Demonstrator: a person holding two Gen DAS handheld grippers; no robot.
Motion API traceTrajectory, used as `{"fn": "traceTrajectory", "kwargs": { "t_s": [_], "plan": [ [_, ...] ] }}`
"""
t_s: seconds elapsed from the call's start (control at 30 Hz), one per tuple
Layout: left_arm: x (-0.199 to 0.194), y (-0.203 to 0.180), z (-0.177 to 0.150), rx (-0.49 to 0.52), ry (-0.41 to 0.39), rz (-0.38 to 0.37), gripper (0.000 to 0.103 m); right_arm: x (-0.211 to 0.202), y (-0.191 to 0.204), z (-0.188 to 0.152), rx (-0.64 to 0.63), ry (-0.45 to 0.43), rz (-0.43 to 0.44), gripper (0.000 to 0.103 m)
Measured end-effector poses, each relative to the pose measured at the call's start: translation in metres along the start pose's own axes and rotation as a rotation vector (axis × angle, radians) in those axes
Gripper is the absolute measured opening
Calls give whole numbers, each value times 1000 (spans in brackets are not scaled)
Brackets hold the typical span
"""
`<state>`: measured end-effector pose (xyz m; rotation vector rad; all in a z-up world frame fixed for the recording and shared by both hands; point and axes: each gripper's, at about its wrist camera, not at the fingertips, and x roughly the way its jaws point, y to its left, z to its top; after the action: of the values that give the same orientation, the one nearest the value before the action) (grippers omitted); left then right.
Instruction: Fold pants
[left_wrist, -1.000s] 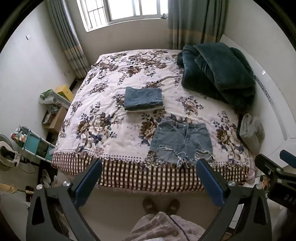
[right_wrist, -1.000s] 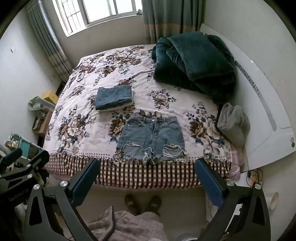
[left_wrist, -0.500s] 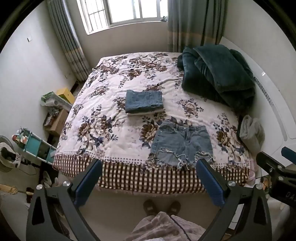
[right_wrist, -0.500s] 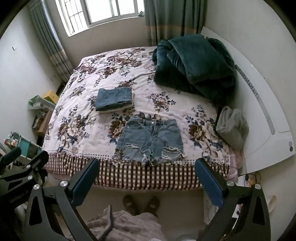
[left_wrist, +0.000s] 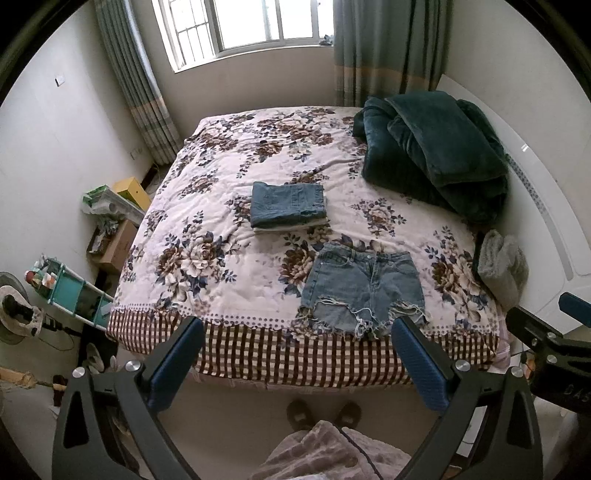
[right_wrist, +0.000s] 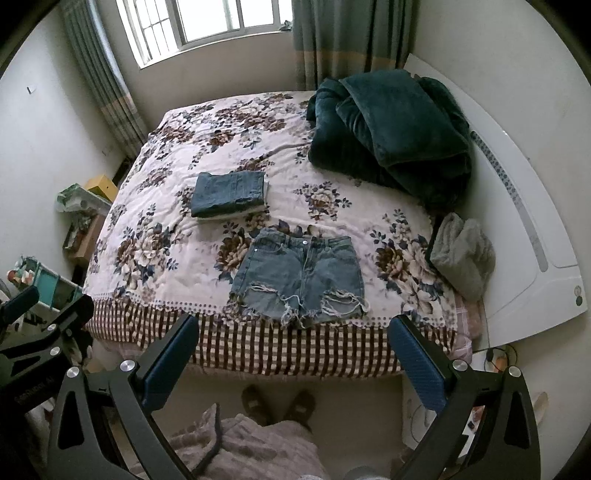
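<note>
A pair of light-blue frayed denim shorts (left_wrist: 364, 290) lies flat near the front edge of the bed (left_wrist: 207, 258), waistband toward the window; it also shows in the right wrist view (right_wrist: 301, 277). A folded stack of denim (left_wrist: 288, 206) sits behind it to the left, and shows in the right wrist view too (right_wrist: 229, 195). My left gripper (left_wrist: 297, 347) is open and empty, held high above the floor in front of the bed. My right gripper (right_wrist: 293, 345) is open and empty at the same height.
A dark green blanket (left_wrist: 432, 155) is heaped at the back right of the bed. A grey bundle (left_wrist: 502, 269) lies at the right edge by the white headboard (right_wrist: 524, 206). Boxes and a teal shelf (left_wrist: 70, 291) stand left of the bed. The person's feet (right_wrist: 279, 404) are below.
Both grippers have shifted slightly, so the bed sits a little lower in both views. Nothing on the bed has moved, and both grippers stay open.
</note>
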<state>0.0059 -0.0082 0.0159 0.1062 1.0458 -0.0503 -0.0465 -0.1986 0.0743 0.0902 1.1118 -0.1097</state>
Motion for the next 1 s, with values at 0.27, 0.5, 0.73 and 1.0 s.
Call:
{"fn": "traceTrajectory", "kwargs": {
  "t_s": [0.27,0.5,0.73,1.0],
  "plan": [
    [-1,1,-2,-4,-4,-1,103,0,1,-4,-1,1,-1,103],
    [-2,0,0,-6,-8,-1,103,1,5,-7,-3,-2,-3,103],
    [-6,-3,4,-5,-11,-4,103,0,4,-6,-4,-1,-2,103],
    [-8,-3,7,-4,-14,-2,103,2,3,-9,-3,-1,0,103]
  ]
}}
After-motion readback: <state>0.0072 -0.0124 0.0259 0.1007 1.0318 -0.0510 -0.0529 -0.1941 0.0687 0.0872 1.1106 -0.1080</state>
